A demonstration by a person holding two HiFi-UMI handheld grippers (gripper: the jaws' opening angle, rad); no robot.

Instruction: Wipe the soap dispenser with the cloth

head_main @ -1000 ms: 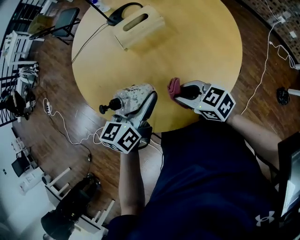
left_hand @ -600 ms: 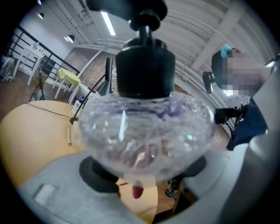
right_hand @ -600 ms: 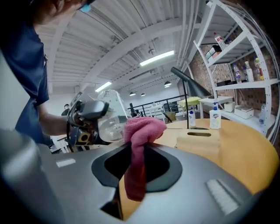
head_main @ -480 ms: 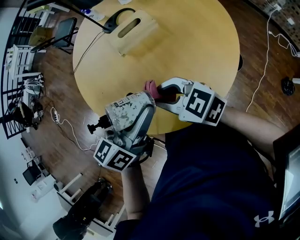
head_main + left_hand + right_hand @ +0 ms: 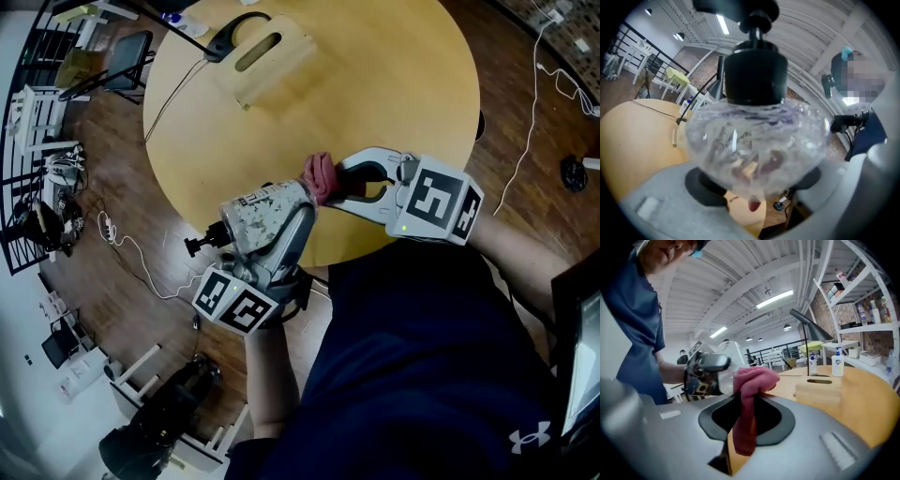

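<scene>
The left gripper [image 5: 279, 223] has its jaws spread wide and clamped on the body of the clear soap dispenser [image 5: 251, 216]. Its black pump [image 5: 204, 243] points left, above the near edge of the round desk [image 5: 403, 94]. Just right of it, the right gripper [image 5: 342, 183] pinches a bunched pink cloth [image 5: 319, 176] in narrow jaws, right beside the dispenser's right end.
</scene>
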